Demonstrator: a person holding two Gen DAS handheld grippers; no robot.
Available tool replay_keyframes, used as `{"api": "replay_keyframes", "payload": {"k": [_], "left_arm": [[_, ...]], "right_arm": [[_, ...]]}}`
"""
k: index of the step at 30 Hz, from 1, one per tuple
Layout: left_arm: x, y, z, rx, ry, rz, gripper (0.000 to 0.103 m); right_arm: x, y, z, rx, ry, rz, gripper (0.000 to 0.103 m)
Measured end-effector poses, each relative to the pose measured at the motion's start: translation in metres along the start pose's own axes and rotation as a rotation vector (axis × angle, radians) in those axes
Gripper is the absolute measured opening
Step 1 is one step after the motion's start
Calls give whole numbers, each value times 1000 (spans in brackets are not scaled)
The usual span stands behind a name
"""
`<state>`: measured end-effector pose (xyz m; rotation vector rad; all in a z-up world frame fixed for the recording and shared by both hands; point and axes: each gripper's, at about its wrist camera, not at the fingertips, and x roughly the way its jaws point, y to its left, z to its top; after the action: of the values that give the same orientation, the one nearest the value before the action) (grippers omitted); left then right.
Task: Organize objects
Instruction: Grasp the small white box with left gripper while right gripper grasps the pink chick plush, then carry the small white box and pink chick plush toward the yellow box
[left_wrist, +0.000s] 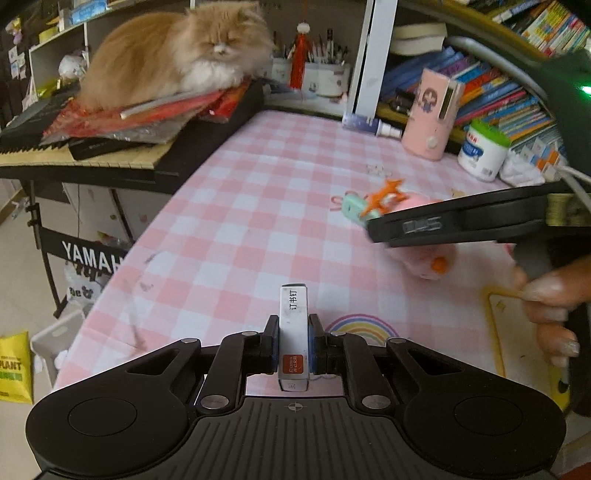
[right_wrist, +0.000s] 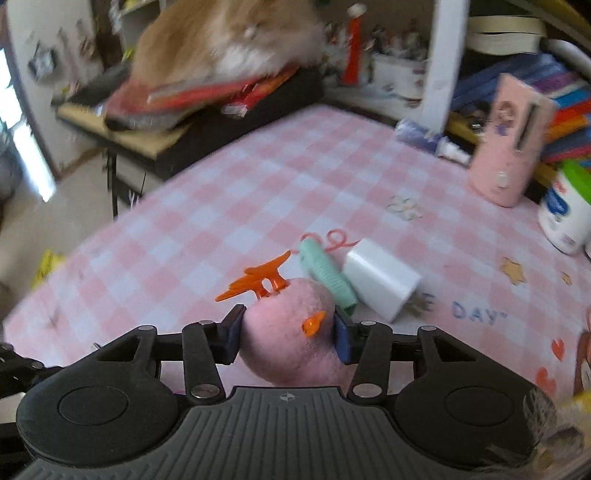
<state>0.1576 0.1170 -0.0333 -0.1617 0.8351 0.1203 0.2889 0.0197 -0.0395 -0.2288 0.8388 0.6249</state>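
Covering the desk (left_wrist: 258, 206), pink checked cloth (right_wrist: 258, 184)

"订书钉" on the staple box (left_wrist: 293, 334), "YAMAH" on the keyboard stand (left_wrist: 88, 258), "DAY" on the checked tablecloth (right_wrist: 478, 312).

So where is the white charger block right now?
In the right wrist view, the white charger block lies on the checked tablecloth, just right of the mint green tube and beyond the pink plush toy.
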Motion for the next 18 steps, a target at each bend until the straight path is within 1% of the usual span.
{"api": "replay_keyframes", "payload": {"k": [3,6,13,18], "left_arm": [[-12,3,1,-12,-26,-19,13],[-27,3,2,-19,-61,-46,13],[-55,4,-9,-8,-105,-109,13],[-68,5,-22,13,-107,-137,13]], "right_arm": [[-29,-7,-3,80,-49,-17,45],[-57,-11,-14,128,-86,-49,45],[-110,-14,-47,218,-123,-128,45],[-131,-4,-78,255,-110,-169,45]]}}
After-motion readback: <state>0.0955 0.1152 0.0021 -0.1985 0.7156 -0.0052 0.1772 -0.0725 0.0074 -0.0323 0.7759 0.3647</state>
